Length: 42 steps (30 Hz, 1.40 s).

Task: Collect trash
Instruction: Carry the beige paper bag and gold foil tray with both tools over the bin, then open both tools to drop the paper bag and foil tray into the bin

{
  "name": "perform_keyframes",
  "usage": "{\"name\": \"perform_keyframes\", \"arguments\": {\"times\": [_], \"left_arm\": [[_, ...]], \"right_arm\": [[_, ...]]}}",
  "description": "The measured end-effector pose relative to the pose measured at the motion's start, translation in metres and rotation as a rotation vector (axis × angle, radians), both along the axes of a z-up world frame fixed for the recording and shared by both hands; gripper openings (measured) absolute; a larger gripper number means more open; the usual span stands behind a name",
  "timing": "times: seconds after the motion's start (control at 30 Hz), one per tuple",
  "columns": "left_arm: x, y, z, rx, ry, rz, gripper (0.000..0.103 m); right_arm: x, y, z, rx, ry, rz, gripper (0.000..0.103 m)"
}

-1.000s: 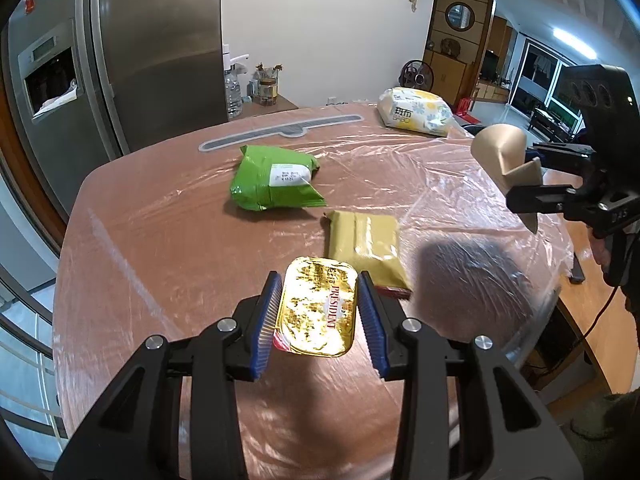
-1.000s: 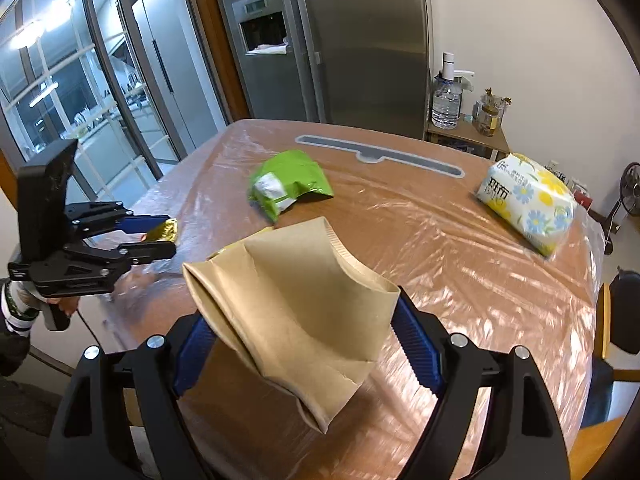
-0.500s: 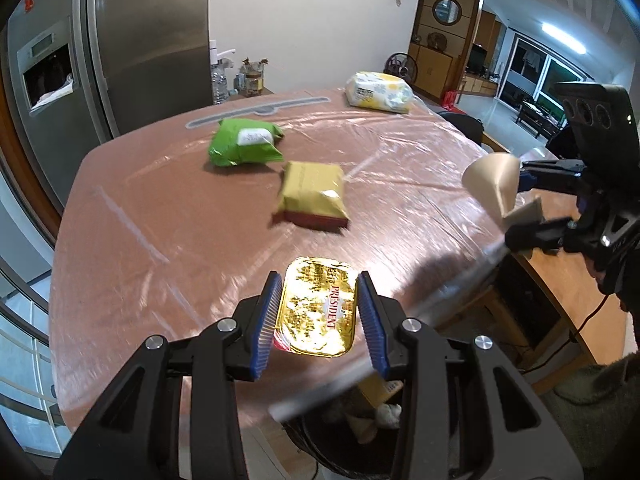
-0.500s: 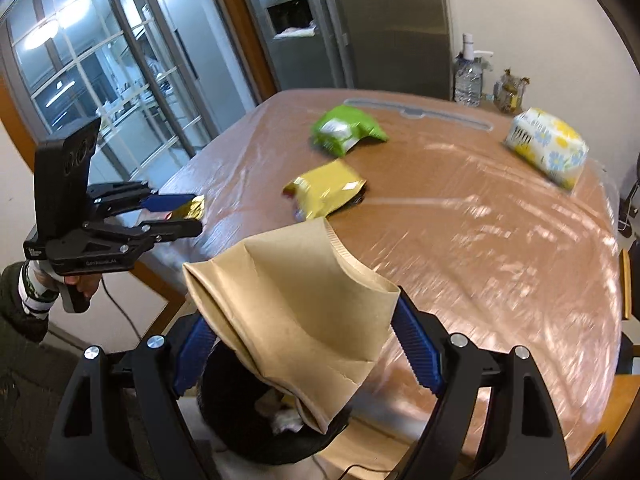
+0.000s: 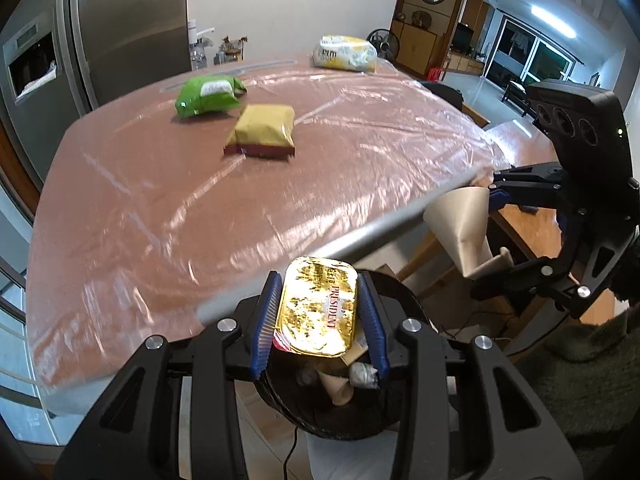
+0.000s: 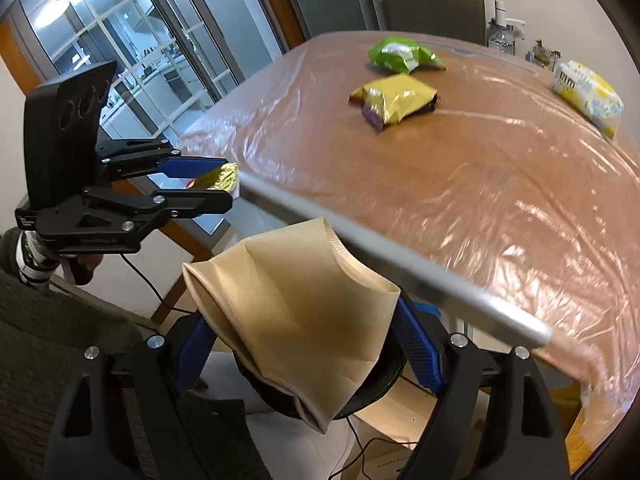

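Grippers are hanging just past the plastic-covered brown table's grey edge [image 5: 360, 236], over the round black bin [image 5: 404, 304]. Left gripper [image 5: 318, 314] is clenching a gold foil butter tub [image 5: 316, 312]; right gripper [image 6: 308, 344] is squeezing a crumpled tan paper cup [image 6: 296, 320].

Left hand-held gripper [image 5: 318, 320] tilts downward with jaws clamped narrow; right hand-held gripper [image 6: 308, 346] tilts downward, jaws wide

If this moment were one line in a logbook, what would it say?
left gripper: shut on gold butter wrapper | right gripper: shut on crushed paper cup | both above black bin | two snack bags on table
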<state>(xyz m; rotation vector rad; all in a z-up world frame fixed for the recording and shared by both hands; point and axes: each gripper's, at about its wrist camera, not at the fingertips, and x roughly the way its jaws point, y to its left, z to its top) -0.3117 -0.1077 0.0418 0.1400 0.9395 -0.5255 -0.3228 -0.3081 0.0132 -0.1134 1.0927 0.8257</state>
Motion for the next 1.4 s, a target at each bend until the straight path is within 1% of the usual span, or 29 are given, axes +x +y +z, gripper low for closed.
{"name": "perform_keyframes", "arguments": {"times": [0.2, 0.6, 0.9, 0.97, 1.23, 1.4], "left_arm": [[-0.016, -0.003, -0.016, 0.020, 0.042, -0.016, 0.040], [-0.027, -0.009, -0.045, 0.048, 0.097, -0.027, 0.040], [-0.028, -0.012, -0.064, 0.081, 0.125, -0.034, 0.040], [-0.028, -0.012, -0.068, 0.090, 0.132, -0.036, 0.040], [-0.025, -0.014, -0.083, 0.112, 0.159, -0.043, 0.040], [-0.024, -0.013, -0.090, 0.126, 0.171, -0.052, 0.040]], "right_arm": [[-0.003, 0.005, -0.021, -0.032, 0.025, -0.002, 0.080], [-0.014, 0.010, -0.055, -0.086, 0.065, 0.002, 0.080], [-0.014, 0.011, -0.072, -0.130, 0.078, 0.000, 0.080], [-0.014, 0.010, -0.071, -0.136, 0.078, 0.003, 0.080], [-0.007, 0.028, -0.085, -0.182, 0.070, 0.006, 0.080], [-0.007, 0.031, -0.091, -0.217, 0.067, 0.024, 0.080]]}}
